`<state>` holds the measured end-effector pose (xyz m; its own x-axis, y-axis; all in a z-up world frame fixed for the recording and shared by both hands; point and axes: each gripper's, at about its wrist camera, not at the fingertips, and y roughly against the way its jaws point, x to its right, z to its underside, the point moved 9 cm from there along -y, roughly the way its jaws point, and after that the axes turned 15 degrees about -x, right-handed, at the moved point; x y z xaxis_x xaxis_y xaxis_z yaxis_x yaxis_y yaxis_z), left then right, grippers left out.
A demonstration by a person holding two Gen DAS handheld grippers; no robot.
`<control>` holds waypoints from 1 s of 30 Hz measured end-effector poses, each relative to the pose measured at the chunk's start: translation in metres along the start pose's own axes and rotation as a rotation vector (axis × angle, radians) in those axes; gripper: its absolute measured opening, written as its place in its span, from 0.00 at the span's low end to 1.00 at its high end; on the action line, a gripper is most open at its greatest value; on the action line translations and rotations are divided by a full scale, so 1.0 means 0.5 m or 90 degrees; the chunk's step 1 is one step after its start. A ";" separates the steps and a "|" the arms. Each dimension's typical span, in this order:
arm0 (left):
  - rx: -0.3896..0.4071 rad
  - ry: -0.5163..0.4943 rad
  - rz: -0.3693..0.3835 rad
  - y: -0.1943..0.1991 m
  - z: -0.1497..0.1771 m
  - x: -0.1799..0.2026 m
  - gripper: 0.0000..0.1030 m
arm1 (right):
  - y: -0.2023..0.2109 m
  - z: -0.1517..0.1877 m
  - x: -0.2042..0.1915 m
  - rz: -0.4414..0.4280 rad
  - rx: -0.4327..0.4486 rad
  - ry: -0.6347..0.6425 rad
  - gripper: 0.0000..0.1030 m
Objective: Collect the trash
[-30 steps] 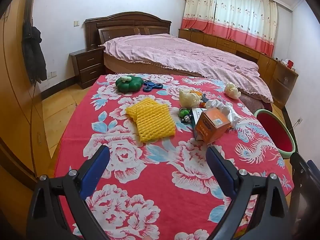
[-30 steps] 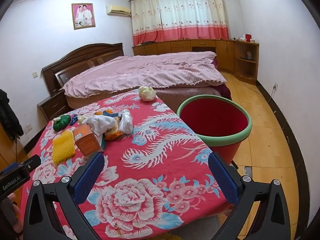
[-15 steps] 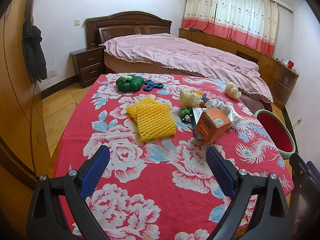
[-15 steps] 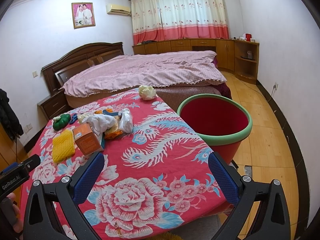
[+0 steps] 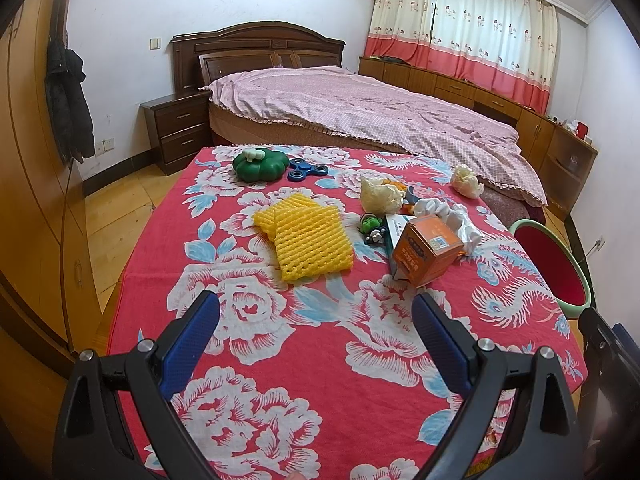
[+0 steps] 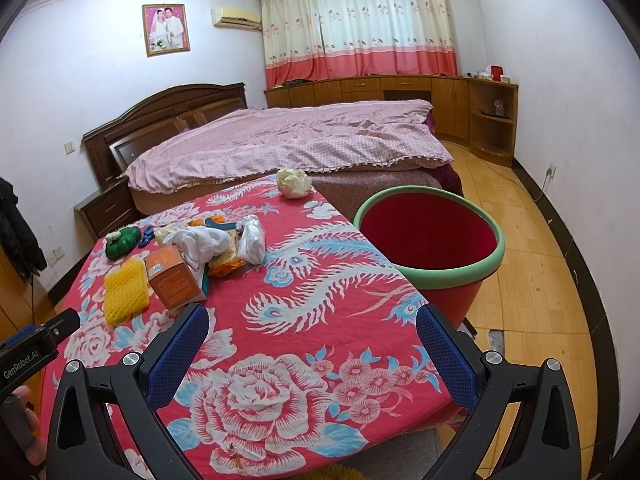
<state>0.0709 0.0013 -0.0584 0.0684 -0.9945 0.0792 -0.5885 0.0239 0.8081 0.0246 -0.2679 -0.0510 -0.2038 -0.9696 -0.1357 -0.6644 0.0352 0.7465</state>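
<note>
Both the left gripper [image 5: 316, 318] and right gripper [image 6: 312, 328] gape empty; the orange carton [image 5: 425, 250] hides trash behind it, bin [image 5: 580, 304] cut off

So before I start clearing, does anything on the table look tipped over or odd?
The orange box lies tipped on its side, leaning on the crumpled white wrappers. One crumpled paper ball sits alone near the far table edge.

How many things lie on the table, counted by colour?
Yellow: 1, foam net
Orange: 1, box
Green: 2, pumpkin toy, small figure
Blue: 1, spinner
White or cream: 3 wads
Total: 8 clearly seen; more lies half hidden.
</note>
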 end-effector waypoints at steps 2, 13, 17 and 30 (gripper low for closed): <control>0.000 0.000 0.000 0.000 0.000 0.000 0.93 | 0.000 0.000 0.000 0.000 0.000 0.000 1.00; -0.001 0.000 0.000 0.000 0.000 0.000 0.93 | -0.002 0.003 0.000 0.000 -0.003 -0.001 1.00; -0.001 0.001 0.000 0.000 0.000 0.000 0.93 | -0.002 0.002 0.000 0.000 -0.003 0.000 1.00; -0.002 0.001 0.000 0.000 0.000 0.000 0.93 | -0.007 0.010 0.001 -0.002 -0.009 -0.003 1.00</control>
<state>0.0710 0.0014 -0.0586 0.0694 -0.9943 0.0808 -0.5863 0.0249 0.8097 0.0234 -0.2670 -0.0570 -0.2050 -0.9686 -0.1409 -0.6544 0.0286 0.7556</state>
